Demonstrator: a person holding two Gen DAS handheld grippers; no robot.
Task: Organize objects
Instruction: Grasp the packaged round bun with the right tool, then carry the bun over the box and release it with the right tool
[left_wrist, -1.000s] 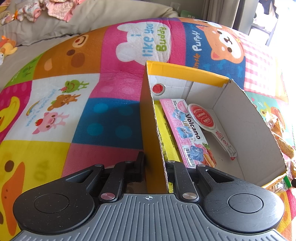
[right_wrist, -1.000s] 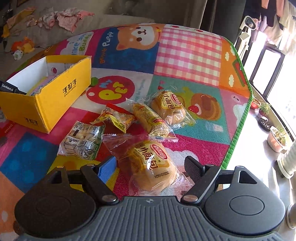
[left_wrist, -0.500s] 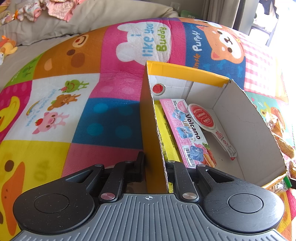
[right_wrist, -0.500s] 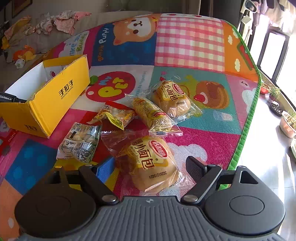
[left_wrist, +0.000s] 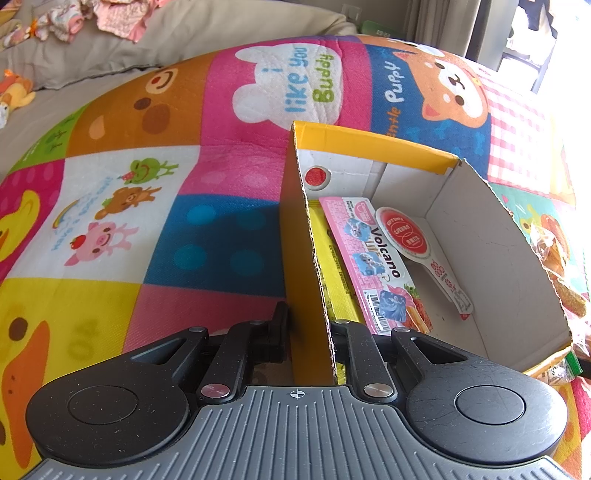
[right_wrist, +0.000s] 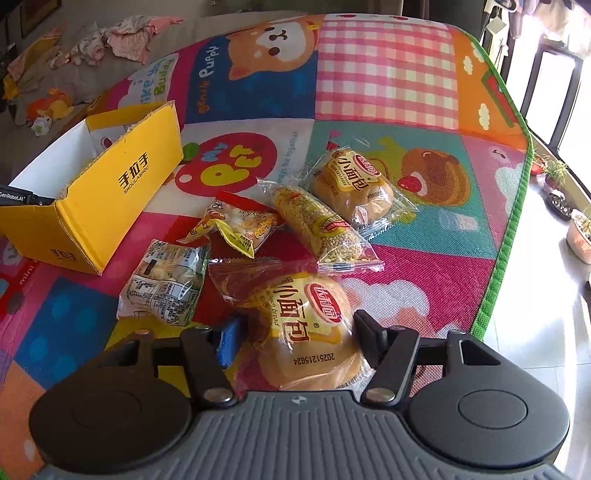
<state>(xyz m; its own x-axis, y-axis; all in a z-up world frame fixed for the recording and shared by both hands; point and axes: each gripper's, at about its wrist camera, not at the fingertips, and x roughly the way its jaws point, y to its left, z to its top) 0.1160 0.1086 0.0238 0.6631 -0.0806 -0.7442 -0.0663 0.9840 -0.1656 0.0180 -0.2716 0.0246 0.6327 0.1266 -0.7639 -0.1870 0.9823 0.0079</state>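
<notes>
Bread packet (right_wrist: 306, 325) between closing right gripper (right_wrist: 299, 339) jaws.

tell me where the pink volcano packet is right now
In the left wrist view, the pink Volcano packet lies inside the yellow box, between a yellow packet and a red-and-white packet.

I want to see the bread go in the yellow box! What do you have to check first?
1. Left gripper shut on the yellow box wall: ok.
2. Bread packet sits between the right gripper's fingers, whose jaws have just been closing: ok.
3. Pads pressing firmly on the packet: cannot tell.
4. Free space in the box beside the pink Volcano packet and the round red-topped packet: ok.
5. Path to the box clear: not ok, the white snack bag and the yellow snack bag lie between.
</notes>
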